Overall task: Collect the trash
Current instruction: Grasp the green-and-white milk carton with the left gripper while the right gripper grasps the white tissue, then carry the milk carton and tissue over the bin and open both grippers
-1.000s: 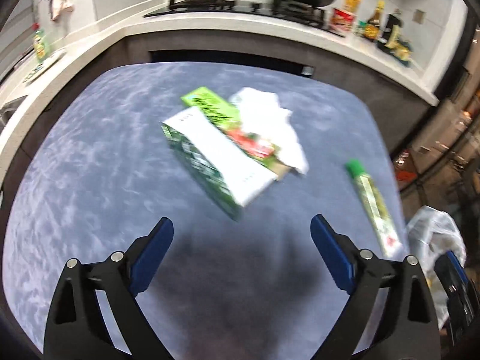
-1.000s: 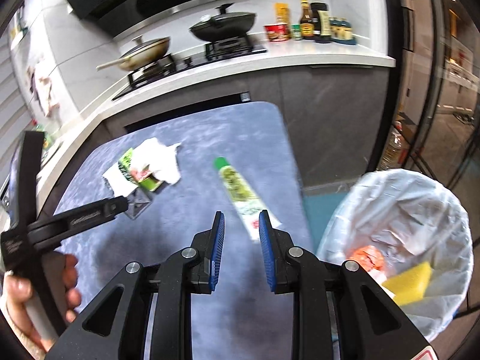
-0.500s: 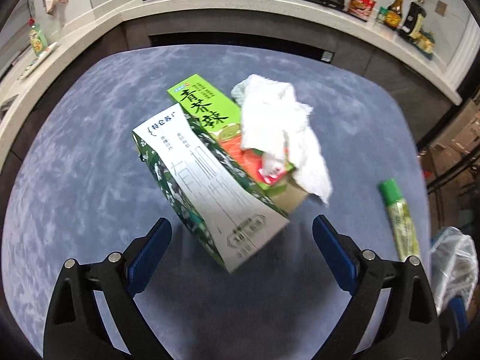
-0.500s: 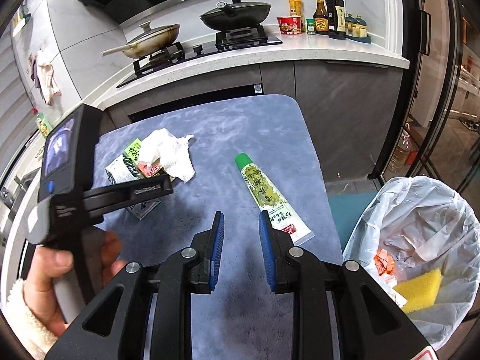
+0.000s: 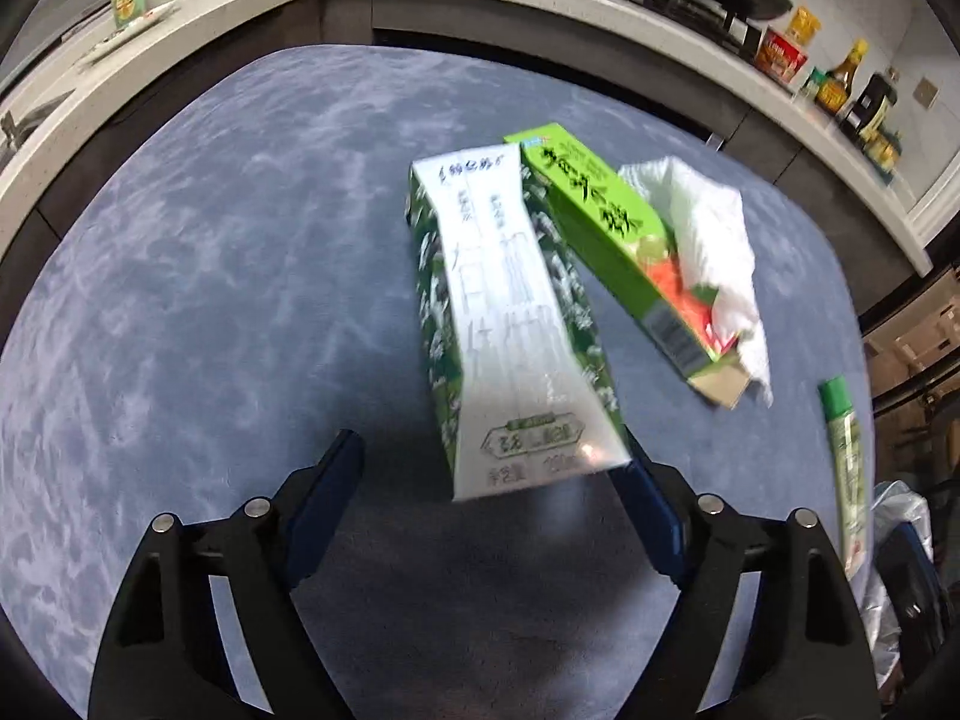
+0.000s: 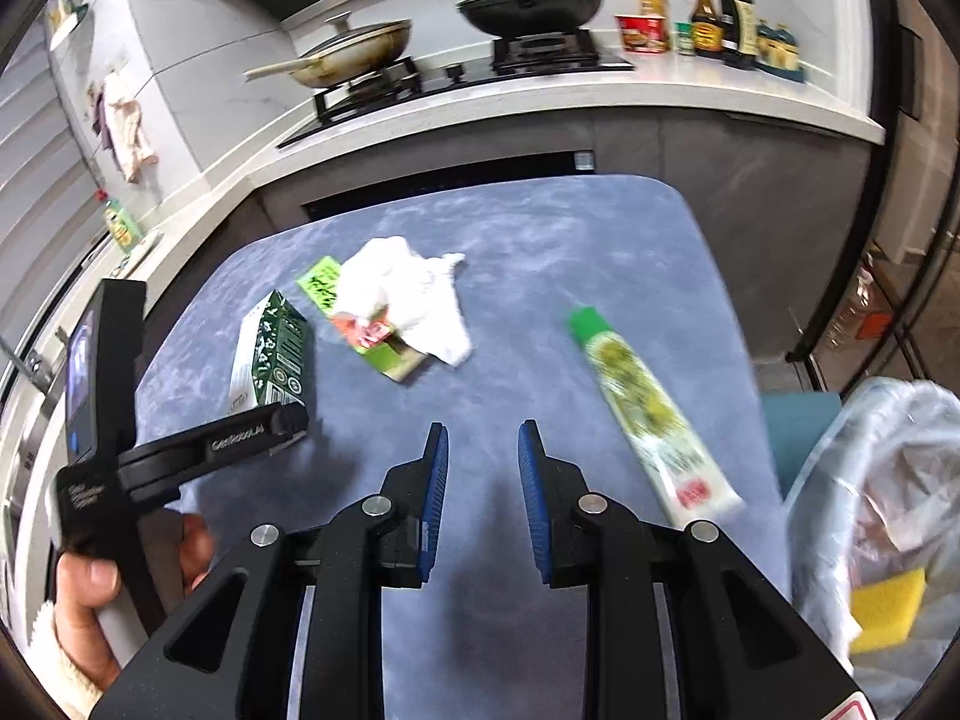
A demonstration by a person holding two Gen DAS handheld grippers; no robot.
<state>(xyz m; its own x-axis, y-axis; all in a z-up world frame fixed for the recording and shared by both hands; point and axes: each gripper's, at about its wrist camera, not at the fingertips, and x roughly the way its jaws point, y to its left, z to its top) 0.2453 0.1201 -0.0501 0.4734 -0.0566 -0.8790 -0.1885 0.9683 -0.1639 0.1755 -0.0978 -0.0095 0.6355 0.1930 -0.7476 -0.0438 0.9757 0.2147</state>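
Observation:
A white and dark-green carton [image 5: 510,324] lies on the blue table [image 5: 210,300]; it also shows in the right wrist view [image 6: 270,354]. My left gripper [image 5: 489,468] is open, its near end between the fingers, right fingertip [image 5: 636,468] at the carton's corner. Beside it lie a bright green box [image 5: 612,246] and a crumpled white tissue [image 5: 714,240]. A green-capped tube [image 6: 648,408] lies right of my right gripper [image 6: 483,462], which hovers empty with jaws slightly apart.
A trash bin lined with a white bag [image 6: 888,480] stands off the table's right edge, holding a yellow sponge [image 6: 888,606]. A kitchen counter [image 6: 600,96] with stove, pans and bottles runs behind the table.
My left gripper has moved forward and left onto the carton, which now reaches between its fingers. My right gripper has opened slightly and shifted a little left.

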